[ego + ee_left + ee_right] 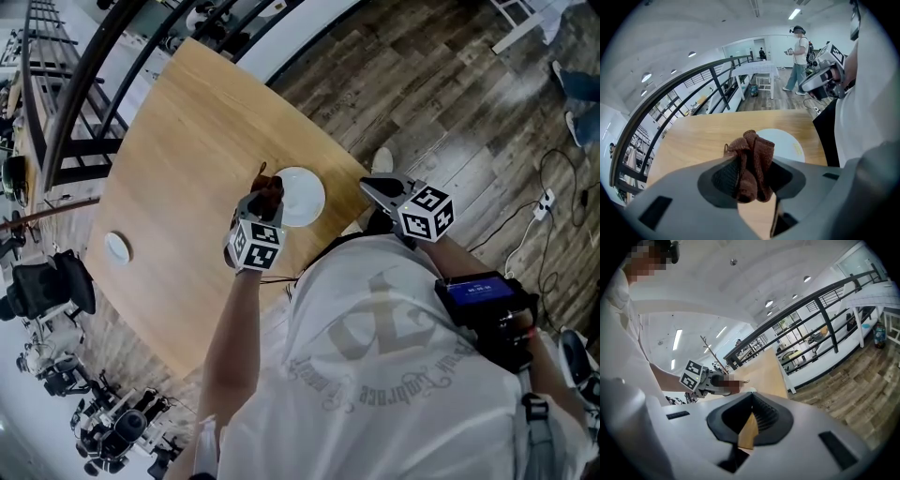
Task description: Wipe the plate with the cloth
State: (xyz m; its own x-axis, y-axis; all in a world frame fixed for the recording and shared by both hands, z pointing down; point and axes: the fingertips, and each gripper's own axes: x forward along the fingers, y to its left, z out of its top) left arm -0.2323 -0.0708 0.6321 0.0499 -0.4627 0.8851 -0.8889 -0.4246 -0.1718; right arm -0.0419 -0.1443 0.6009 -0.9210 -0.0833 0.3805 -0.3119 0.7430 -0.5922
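Note:
A white plate (300, 196) lies on the wooden table (187, 141) close to its near edge. My left gripper (264, 195) is shut on a crumpled brown cloth (751, 161), which bulges up between the jaws. Gripper and cloth hover at the plate's left rim; in the left gripper view the plate (785, 142) lies just beyond the cloth. My right gripper (372, 186) is held off the table's near edge, right of the plate. Its jaws stand together with nothing between them (751, 404). The right gripper view shows the left gripper (705, 380) with the cloth (734, 386).
A small white dish (117, 247) sits near the table's left edge. A black railing (84, 84) runs behind the table. Wood floor with cables (553, 197) lies to the right. Another person (799, 58) stands far off beside a white table (757, 70).

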